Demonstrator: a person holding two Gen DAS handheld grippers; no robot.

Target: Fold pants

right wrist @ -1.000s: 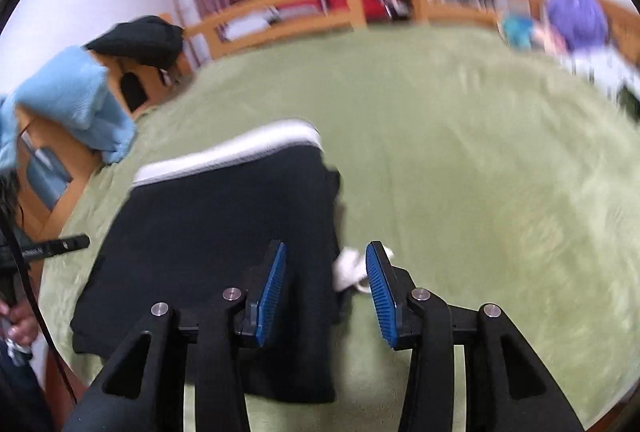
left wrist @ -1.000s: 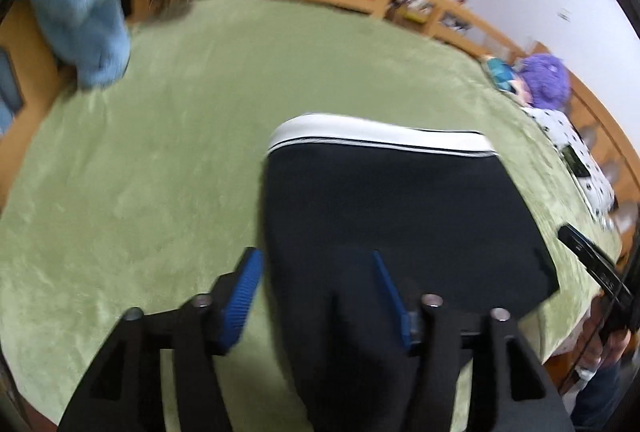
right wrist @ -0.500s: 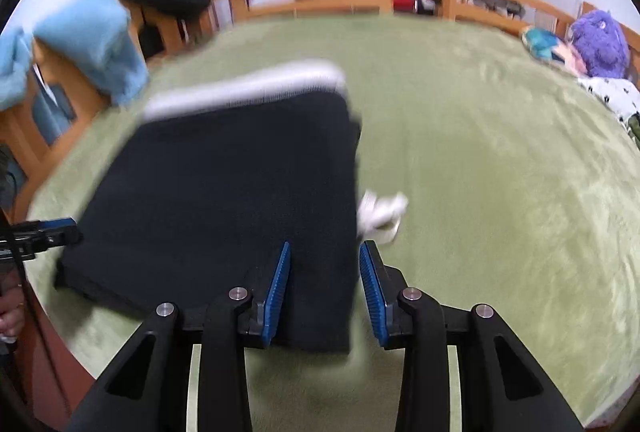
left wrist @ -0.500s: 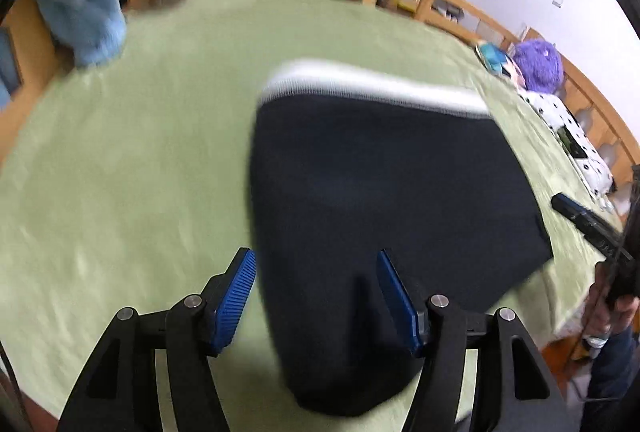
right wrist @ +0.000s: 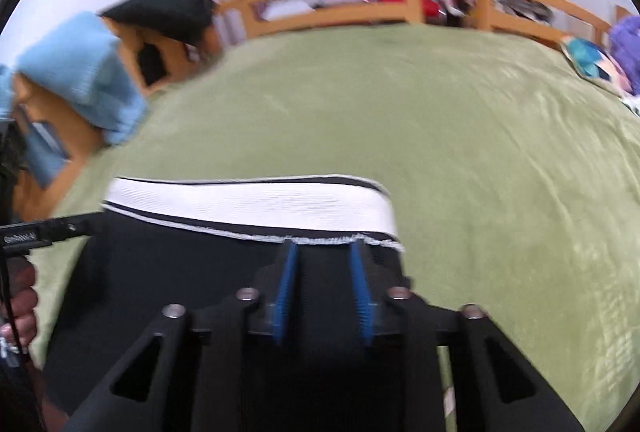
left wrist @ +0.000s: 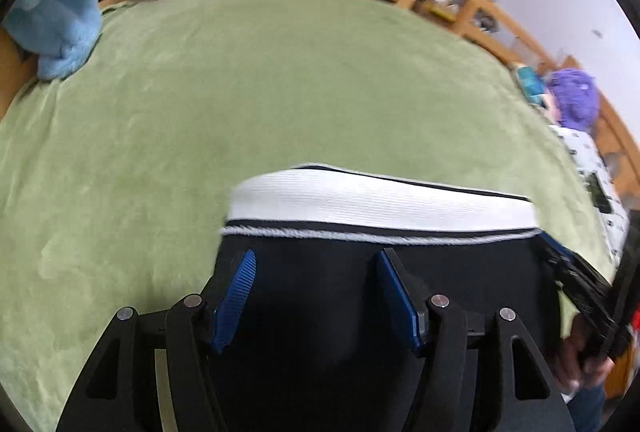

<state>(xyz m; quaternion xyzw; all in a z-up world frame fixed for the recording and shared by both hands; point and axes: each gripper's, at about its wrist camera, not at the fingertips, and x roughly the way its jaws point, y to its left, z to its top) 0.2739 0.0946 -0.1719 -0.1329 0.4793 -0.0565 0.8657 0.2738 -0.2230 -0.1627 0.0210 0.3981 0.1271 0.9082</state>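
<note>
Black pants (left wrist: 360, 312) lie near edge of green bed (left wrist: 240, 92), white waistband (right wrist: 248, 208) far | left gripper (left wrist: 316, 296) half open, empty | right gripper (right wrist: 324, 292) just narrowed, grip unclear | fold seemingly near done, squaring left.

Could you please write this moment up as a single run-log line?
stage: folding black pants on green bedspread | left gripper: open over fabric | right gripper: jaws just closing, fabric between, grip unclear | white waistband ahead
</note>
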